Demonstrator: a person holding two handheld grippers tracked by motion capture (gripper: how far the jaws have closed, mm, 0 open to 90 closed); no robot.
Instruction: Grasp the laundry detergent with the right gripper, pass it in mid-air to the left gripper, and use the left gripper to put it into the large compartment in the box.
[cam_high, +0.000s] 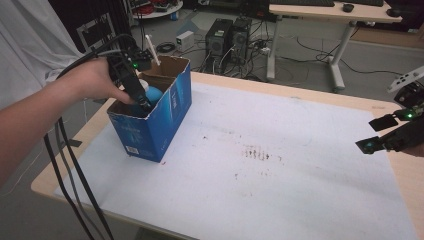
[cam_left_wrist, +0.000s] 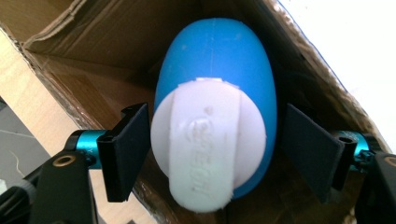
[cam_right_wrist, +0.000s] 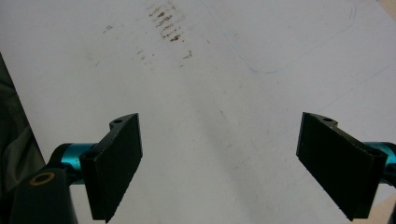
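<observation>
left gripper (cam_left_wrist: 215, 154) jaws apart around blue egg (cam_left_wrist: 219, 70) in box (cam_high: 170, 107) — embossed lettering unreadable; right gripper (cam_right_wrist: 219, 168) wide.

Blue egg-shaped plastic object (cam_left_wrist: 219, 74): bright blue body, white cap with raised lettering at its 6 o'clock end. Blue printed cardboard box (cam_high: 172, 112): blue outside with white print, plain brown inside. White sheet covering the table (cam_high: 280, 185): brownish smear marks near centre. Black two-jaw left gripper (cam_left_wrist: 215, 154): teal fittings.
</observation>
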